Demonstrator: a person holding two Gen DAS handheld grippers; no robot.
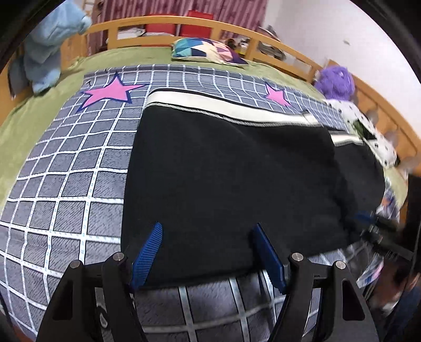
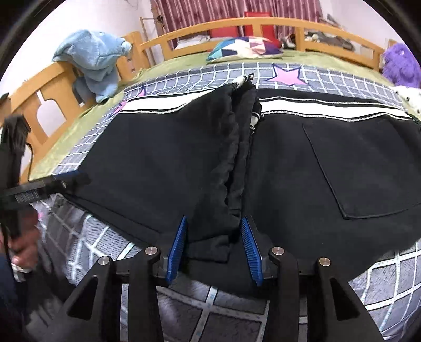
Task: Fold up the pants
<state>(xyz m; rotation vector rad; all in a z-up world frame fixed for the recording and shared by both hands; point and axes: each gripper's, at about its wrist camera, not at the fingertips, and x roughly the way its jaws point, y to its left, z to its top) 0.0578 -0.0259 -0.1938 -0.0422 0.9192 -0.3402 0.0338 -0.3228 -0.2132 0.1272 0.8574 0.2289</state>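
Observation:
Black pants (image 1: 223, 179) with a white side stripe (image 1: 210, 104) lie flat on a grey checked blanket. My left gripper (image 1: 208, 231) is open, its blue pads over the near edge of the pants. In the right wrist view the pants (image 2: 302, 171) are folded over, with a bunched waistband fold (image 2: 236, 157) running down the middle and a back pocket (image 2: 363, 168) on the right. My right gripper (image 2: 214, 226) is open, its pads on either side of the lower end of that fold. The left gripper (image 2: 50, 182) shows at the left edge.
The checked blanket (image 1: 65, 184) with pink stars covers a green bed with wooden rails (image 1: 158, 22). A patterned pillow (image 1: 208, 50) lies at the head, a blue plush (image 2: 94, 60) on the left rail, a purple plush (image 1: 335, 81) and a spotted cloth (image 1: 368, 131) on the right.

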